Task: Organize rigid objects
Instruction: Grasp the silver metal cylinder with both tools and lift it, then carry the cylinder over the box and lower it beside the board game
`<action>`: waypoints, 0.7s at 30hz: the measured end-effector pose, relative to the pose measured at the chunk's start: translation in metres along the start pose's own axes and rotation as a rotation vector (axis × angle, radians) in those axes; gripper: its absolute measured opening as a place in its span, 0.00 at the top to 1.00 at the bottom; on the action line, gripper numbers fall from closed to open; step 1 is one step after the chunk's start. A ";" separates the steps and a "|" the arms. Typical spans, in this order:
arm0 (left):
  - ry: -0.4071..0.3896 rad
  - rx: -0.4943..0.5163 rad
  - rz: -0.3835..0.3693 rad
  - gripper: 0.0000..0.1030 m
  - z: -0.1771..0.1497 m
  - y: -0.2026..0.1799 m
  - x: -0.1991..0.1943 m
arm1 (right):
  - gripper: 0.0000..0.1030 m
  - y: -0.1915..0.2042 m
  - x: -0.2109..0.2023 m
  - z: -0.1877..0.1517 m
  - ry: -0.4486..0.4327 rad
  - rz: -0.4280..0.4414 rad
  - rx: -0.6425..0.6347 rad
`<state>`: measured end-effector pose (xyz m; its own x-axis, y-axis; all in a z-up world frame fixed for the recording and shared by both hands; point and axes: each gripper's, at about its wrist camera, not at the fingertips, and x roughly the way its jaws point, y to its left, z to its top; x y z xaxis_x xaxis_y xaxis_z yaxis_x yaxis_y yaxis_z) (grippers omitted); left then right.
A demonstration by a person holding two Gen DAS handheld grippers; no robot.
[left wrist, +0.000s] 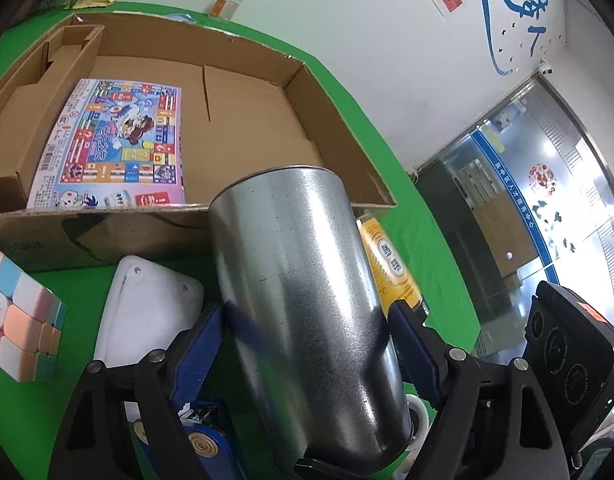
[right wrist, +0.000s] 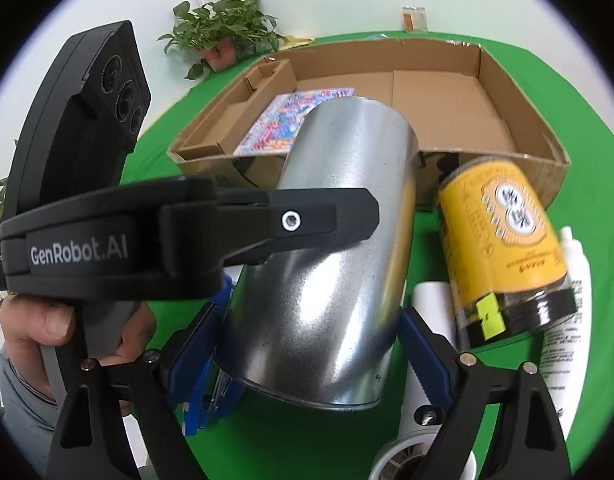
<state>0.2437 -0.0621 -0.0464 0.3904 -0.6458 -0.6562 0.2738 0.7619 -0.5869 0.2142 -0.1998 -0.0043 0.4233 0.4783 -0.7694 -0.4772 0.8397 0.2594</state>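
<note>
Metal tumbler (left wrist: 303, 312) lifted off the worktop (left wrist: 347, 92) before the cardboard box's (left wrist: 243, 116) near wall, clamped mid-body in left claw (left wrist: 307, 332); right claw (right wrist: 311, 344) open, straddling it. Rigid, light, slippery: squeeze squarely across straight wall.

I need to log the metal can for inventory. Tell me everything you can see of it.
The metal can is a plain, unlabelled silver cylinder with a speckled, galvanised-looking sheen and a rimmed flat end. It is tilted, in front of the cardboard box. The blue pads of the left tool press its sides; the right tool straddles its other end, contact unclear.
</note>
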 end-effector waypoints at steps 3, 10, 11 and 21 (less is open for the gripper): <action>-0.021 0.008 -0.008 0.22 0.002 -0.007 -0.013 | 0.14 0.002 -0.008 0.004 -0.013 -0.008 -0.019; -0.068 0.045 0.011 0.22 -0.005 -0.032 -0.050 | 0.14 0.008 -0.027 0.005 -0.048 -0.006 -0.046; -0.079 0.050 0.011 0.22 -0.005 -0.036 -0.057 | 0.14 0.008 -0.029 0.006 -0.056 -0.005 -0.048; -0.148 0.132 0.048 0.22 0.076 -0.095 -0.079 | 0.14 -0.004 -0.051 0.066 -0.122 -0.017 -0.093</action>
<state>0.2534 -0.0793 0.0973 0.5279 -0.6015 -0.5996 0.3605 0.7979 -0.4831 0.2456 -0.2108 0.0724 0.5198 0.4969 -0.6949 -0.5363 0.8230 0.1873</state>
